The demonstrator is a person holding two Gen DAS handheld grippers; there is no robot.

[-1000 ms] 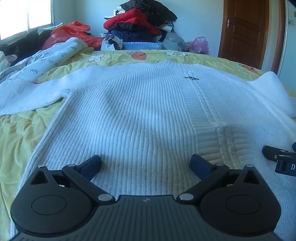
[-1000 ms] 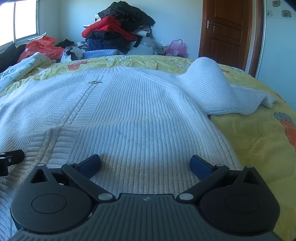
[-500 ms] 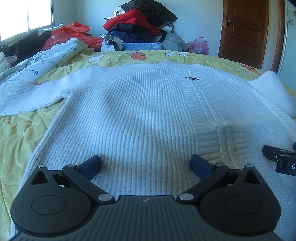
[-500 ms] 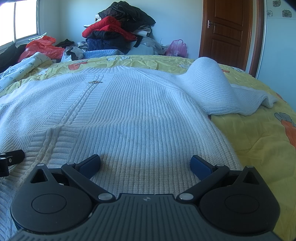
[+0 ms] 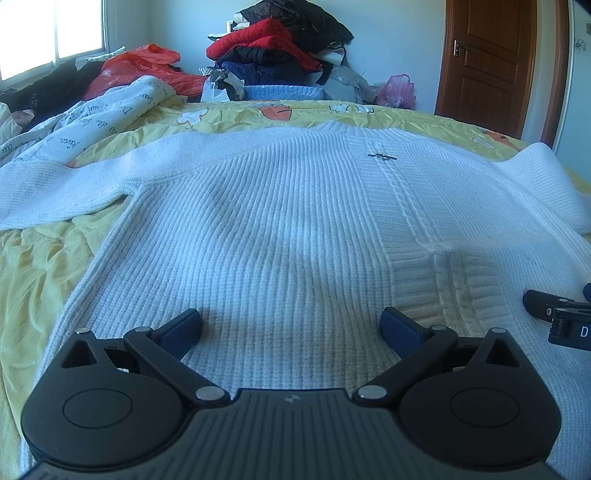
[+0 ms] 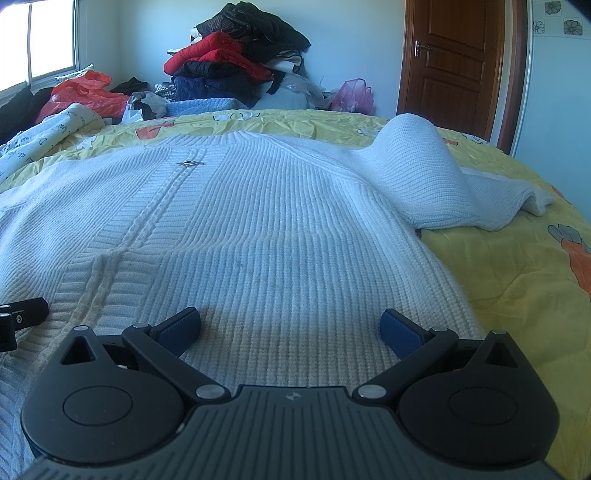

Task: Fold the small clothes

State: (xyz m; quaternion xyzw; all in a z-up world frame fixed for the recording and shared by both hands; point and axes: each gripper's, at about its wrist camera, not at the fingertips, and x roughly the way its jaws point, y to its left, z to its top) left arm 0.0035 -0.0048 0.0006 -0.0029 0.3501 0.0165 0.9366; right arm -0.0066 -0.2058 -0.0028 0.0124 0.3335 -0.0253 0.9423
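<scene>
A white knit sweater (image 5: 280, 229) is spread flat, front up, over most of the bed (image 5: 33, 266), w/ its hem at the near edge and its neck toward the far edge. A cable-knit strip w/ a small metal clasp (image 5: 382, 156) is seen running down the middle. One sleeve (image 5: 55, 184) is stretched out toward the bed's left edge; the other sleeve (image 6: 417, 173) is humped up and folded back near the right edge.

The left gripper (image 5: 291, 326) is held low over the hem, left of the cable strip, jaws wide open, nothing between them; whether the tips touch the knit can't be told. The right gripper (image 6: 291, 326) is held likewise over the hem right of the strip, jaws wide open and empty. Each gripper's tip is seen at the edge of the other's view, side by side over the hem.

The bed is covered by a yellow sheet w/ cartoon prints. A white printed quilt (image 5: 92, 118) is bunched at the far-left corner. Beyond the far edge a pile of clothes (image 5: 273, 51) is stacked vs. the wall, w/ a red bag (image 5: 136, 66) left of it and a pink bag (image 5: 397, 90) right of it. A brown door (image 5: 491, 62) is shut at the far right; a window (image 5: 51, 33) is seen at the far left.
</scene>
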